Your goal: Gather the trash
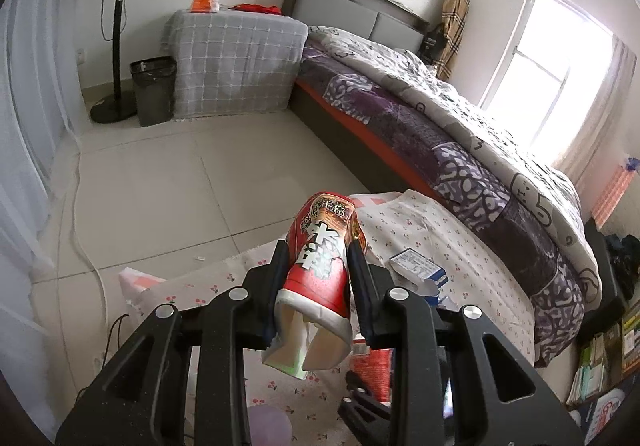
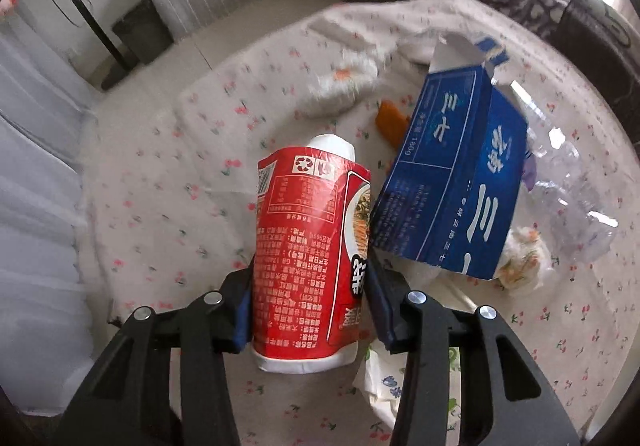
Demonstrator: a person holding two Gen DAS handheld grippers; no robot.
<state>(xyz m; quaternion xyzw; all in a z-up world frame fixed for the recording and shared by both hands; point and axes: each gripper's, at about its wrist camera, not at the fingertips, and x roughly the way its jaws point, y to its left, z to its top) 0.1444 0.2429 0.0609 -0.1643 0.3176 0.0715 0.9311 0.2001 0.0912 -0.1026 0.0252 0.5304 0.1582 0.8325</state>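
In the left wrist view my left gripper (image 1: 317, 246) is shut on a crushed red noodle cup (image 1: 316, 278), held above the cherry-print tablecloth (image 1: 460, 246) with its white rim towards the camera. In the right wrist view a second red noodle cup (image 2: 304, 214) lies on its side on the cloth (image 2: 160, 186). My right gripper (image 2: 310, 262) has a pad pressed against each side of it. A torn blue carton (image 2: 452, 182) lies just right of that cup.
An orange wrapper (image 2: 390, 122), crumpled tissue (image 2: 344, 86), a clear plastic bottle (image 2: 568, 198) and a crumpled printed wrapper (image 2: 520, 258) lie on the cloth. A dark trash bin (image 1: 154, 90) stands on the floor by a fan stand (image 1: 116, 46) and covered cabinet (image 1: 236, 66). The bed (image 1: 440, 118) runs along the right.
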